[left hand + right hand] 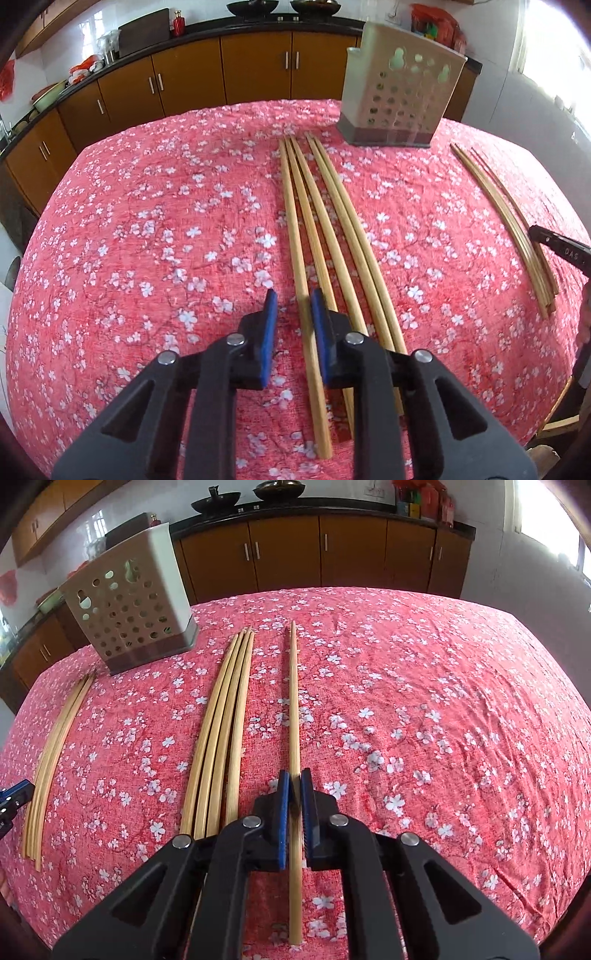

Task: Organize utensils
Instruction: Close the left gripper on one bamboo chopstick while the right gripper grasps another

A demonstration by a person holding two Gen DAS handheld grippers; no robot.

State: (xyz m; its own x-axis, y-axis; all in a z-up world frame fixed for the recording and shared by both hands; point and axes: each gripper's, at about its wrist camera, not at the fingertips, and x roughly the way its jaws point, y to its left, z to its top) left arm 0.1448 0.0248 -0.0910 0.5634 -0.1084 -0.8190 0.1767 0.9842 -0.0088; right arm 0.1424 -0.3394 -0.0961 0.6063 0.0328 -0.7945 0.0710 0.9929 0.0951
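Your right gripper [294,805] is clenched on a single chopstick [294,709] near the desk's near edge. Your left gripper [293,325] is released, straddling one chopstick of its bundle [325,229]. Next, probably lift and tip it into the holder [136,609] by the far edge.
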